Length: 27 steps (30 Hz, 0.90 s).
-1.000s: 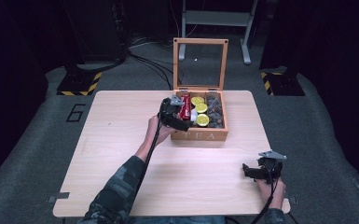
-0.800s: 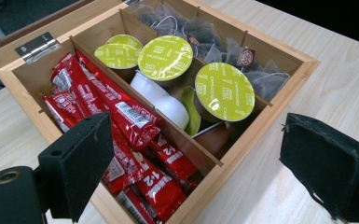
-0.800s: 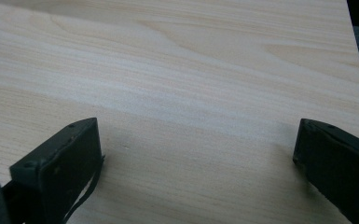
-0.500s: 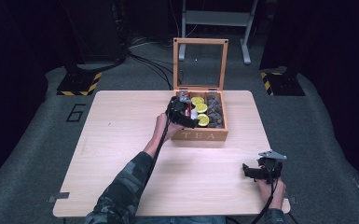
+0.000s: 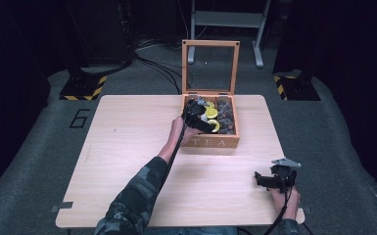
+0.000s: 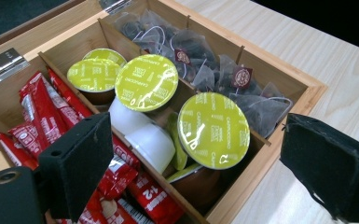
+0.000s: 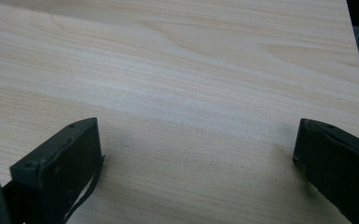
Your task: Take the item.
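A wooden box marked TEA [image 5: 210, 143] stands at the back middle of the table with its glass lid [image 5: 210, 43] upright. It holds red sachets [image 6: 42, 112], yellow-lidded capsules [image 6: 213, 129] in the middle compartment, and tea bags [image 6: 214, 70]. My left gripper [image 5: 206, 122] hovers over the middle of the box, pointing down into it. Its jaws [image 6: 196, 135] stand wide open with a yellow-lidded capsule below the gap, and nothing is held. My right gripper [image 5: 260, 179] rests near the table's front right, open [image 7: 196, 135] over bare wood.
A white capsule [image 6: 144, 135] lies on its side among the yellow-lidded ones. The pale wooden table [image 5: 127, 147] has bare room left of and in front of the box. Black-and-yellow striped feet [image 5: 83, 88] and cables lie on the floor behind.
My left gripper has slid right, from the box's left compartment to over its middle one, still open. The right gripper has not moved.
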Each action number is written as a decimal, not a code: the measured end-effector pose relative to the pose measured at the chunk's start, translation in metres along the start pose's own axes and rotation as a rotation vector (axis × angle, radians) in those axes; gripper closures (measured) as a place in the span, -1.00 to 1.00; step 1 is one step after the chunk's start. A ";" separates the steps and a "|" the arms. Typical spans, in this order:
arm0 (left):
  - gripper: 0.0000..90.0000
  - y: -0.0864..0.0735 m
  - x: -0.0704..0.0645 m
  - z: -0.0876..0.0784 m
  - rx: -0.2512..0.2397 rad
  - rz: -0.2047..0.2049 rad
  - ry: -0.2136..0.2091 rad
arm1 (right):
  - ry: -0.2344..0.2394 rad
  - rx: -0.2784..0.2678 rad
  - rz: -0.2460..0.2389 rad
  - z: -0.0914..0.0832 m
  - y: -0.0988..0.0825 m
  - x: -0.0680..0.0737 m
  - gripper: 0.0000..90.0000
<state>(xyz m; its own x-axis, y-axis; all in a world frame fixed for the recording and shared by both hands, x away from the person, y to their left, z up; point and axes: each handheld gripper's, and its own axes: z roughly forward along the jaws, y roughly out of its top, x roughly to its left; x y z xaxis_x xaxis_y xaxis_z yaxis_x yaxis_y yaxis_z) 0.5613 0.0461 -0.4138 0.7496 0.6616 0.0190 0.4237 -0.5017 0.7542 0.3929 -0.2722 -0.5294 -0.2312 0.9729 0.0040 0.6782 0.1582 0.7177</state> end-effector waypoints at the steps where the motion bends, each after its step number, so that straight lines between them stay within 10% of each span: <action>1: -0.80 0.001 0.000 0.001 -0.002 -0.003 0.001 | 0.000 0.000 0.001 0.000 0.000 0.000 -0.99; 27: -0.62 0.006 -0.016 0.034 0.077 0.048 0.037 | 0.000 -0.005 0.005 0.000 0.000 0.000 -0.97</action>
<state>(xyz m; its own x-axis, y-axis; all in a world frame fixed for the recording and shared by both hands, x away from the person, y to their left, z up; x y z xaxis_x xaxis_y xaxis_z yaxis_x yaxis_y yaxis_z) 0.5689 0.0136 -0.4323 0.7511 0.6554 0.0792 0.4268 -0.5735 0.6993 0.3928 -0.2723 -0.5294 -0.2280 0.9736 0.0079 0.6759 0.1524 0.7211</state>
